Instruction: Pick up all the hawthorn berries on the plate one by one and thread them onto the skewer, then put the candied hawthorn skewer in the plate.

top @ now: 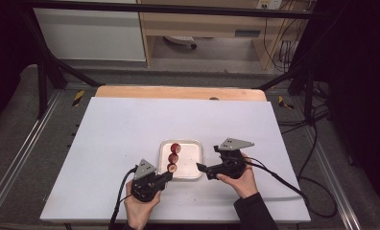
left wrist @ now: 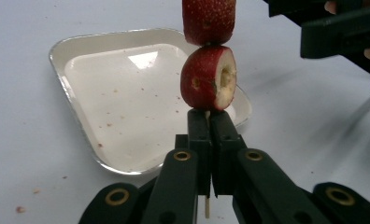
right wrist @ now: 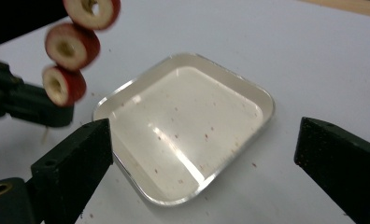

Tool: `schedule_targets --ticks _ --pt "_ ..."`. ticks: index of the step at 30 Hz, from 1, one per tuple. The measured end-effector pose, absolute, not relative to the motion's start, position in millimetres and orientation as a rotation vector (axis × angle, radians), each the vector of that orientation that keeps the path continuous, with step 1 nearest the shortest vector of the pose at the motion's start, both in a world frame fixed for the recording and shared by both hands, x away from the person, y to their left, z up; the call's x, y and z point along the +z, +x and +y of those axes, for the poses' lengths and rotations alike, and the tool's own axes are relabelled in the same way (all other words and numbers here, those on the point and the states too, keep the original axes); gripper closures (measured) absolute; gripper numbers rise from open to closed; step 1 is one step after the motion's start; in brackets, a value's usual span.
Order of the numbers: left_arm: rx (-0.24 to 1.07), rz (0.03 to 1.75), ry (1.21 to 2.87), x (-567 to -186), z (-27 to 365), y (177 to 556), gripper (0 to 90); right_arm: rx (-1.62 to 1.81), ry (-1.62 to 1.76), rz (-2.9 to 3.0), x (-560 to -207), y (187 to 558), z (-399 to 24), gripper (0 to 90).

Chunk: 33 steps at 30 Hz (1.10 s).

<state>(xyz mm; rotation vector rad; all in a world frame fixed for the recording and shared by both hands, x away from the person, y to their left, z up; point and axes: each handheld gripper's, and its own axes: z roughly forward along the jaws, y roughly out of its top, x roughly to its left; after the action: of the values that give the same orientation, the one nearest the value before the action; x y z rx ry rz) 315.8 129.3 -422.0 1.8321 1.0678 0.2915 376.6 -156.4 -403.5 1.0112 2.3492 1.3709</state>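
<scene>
Skewer of three red fruit slices hangs over the white tray at table centre, pinched tight in our left gripper at 7 o'clock, while our right gripper gapes empty at 3.

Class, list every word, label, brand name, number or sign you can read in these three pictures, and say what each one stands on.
None: no readable text stands on the white tray, the skewer of red fruit pieces, the white table or either hand-held gripper.
Yellow-and-black hazard stripes mark the frame: a sign, no words.
</scene>
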Motion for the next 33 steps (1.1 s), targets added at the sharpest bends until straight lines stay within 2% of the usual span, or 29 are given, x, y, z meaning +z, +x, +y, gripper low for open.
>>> schedule_targets --ticks 18,33 --pt "0.320 1.045 1.997 -397.9 130.6 351.0 88.1 1.198 1.074 2.365 -434.3 362.9 -210.1 1.8" --pt "0.326 1.127 2.150 -407.5 110.9 387.5 88.0 1.159 1.150 2.342 -445.2 352.9 -239.9 2.1"
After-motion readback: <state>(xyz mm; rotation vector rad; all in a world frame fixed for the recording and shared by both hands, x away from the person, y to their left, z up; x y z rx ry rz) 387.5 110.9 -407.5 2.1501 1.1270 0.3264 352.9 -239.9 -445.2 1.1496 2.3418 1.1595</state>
